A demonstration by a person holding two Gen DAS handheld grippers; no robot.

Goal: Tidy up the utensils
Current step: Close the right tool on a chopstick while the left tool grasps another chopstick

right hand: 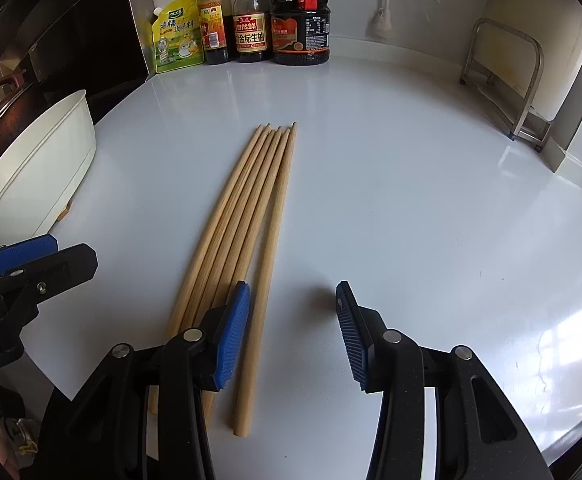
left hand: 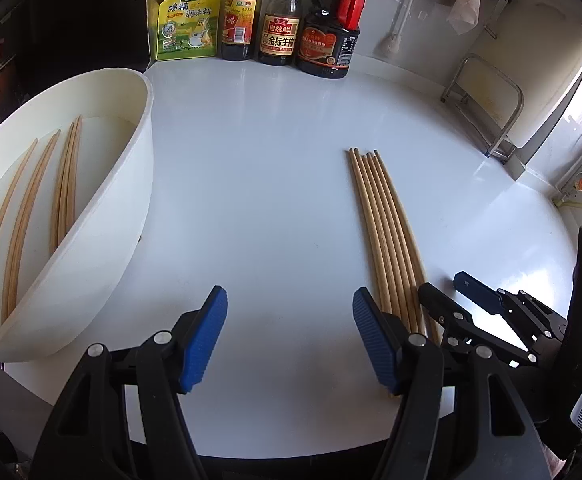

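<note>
Several wooden chopsticks (left hand: 383, 220) lie side by side in a neat row on the white counter (left hand: 251, 160); they also show in the right wrist view (right hand: 247, 216). A white tub (left hand: 111, 216) at the left holds several more chopsticks (left hand: 65, 184). My left gripper (left hand: 287, 312) is open and empty, low over the counter between the tub and the row. My right gripper (right hand: 293, 308) is open and empty just right of the row, its left finger over the near ends. It also appears in the left wrist view (left hand: 447, 286).
A yellow seasoning pouch (left hand: 187, 20) and three dark sauce bottles (left hand: 283, 16) stand along the back wall. A metal rack (left hand: 487, 108) stands at the back right. A dark pot (right hand: 7, 112) sits beyond the tub. The tub also shows in the right wrist view (right hand: 47, 160).
</note>
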